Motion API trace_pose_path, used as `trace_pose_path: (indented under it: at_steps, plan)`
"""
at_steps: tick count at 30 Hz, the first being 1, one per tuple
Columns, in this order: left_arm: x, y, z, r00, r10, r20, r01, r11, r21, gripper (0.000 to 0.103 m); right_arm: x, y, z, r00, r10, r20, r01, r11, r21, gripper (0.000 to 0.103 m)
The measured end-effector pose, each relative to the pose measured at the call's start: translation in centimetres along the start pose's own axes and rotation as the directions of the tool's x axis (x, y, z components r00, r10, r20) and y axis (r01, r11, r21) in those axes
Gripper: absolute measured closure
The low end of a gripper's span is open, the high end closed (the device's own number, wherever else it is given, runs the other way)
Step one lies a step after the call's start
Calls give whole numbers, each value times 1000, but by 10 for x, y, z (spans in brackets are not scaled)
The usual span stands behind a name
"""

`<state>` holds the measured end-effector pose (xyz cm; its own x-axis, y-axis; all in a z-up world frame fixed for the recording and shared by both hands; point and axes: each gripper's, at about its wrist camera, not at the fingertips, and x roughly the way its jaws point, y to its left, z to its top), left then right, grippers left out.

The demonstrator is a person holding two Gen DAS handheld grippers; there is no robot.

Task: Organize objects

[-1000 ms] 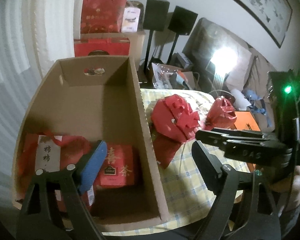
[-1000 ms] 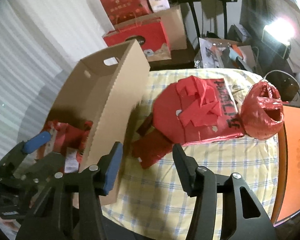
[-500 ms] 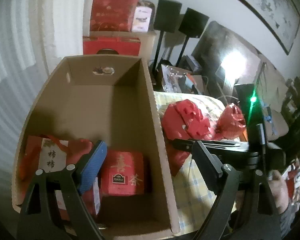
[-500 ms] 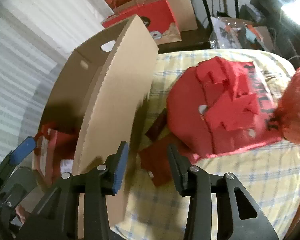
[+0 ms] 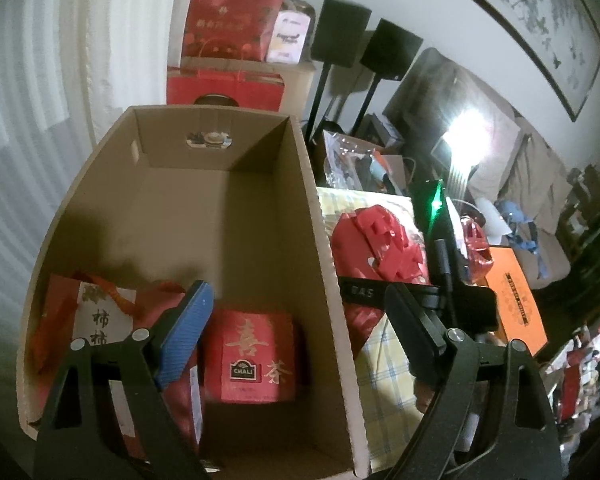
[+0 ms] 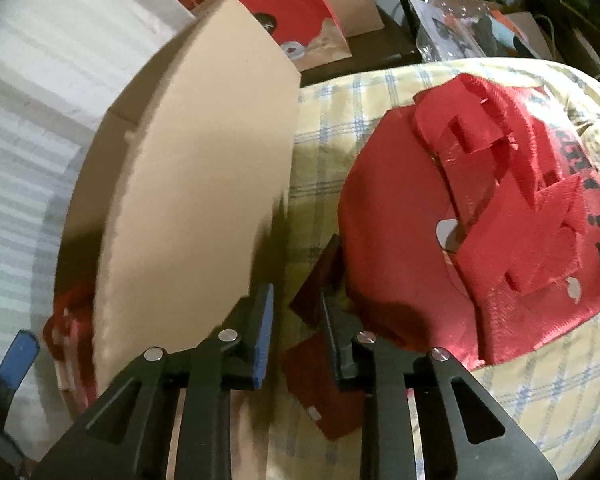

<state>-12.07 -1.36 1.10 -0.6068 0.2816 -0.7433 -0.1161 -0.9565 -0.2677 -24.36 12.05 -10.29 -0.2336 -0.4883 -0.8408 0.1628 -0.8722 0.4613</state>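
the chali tea box (image 5: 252,354) sits in the cardboard box (image 5: 324,240); my left gripper (image 5: 296,328) gapes above it, my right gripper (image 6: 294,316) has been closing around the red bag's (image 6: 440,216) dark corner, not yet pinched.

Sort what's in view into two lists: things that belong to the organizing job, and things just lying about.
Part of the job:
cardboard box
red tea box inside it
red bag with white label inside it
red paper bundle on the checked cloth
right gripper, its jaws just been closing beside that bundle

Lying about:
speakers
framed picture
orange box
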Motion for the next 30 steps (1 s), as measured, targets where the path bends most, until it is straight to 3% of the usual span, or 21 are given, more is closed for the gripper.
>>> trace_pose_path:
  at_steps: [4,17,24,30]
  plan:
    - [1,1,0,1000,-6,-1,6,1000,0,17,8,1,2,998,-63,6,63,998,-4,80]
    - [4,7,0,1000,-15,-13,15,1000,-11,17,16,3,8,994,-104,34,104,995,3,84]
    - [6,4,-4,999,-23,-25,23,1000,-5,17,19,10,3,989,-142,47,145,986,-87,88]
    - [4,0,-7,999,-35,-31,35,999,3,17,11,3,-13,991,-132,16,133,984,-121,88]
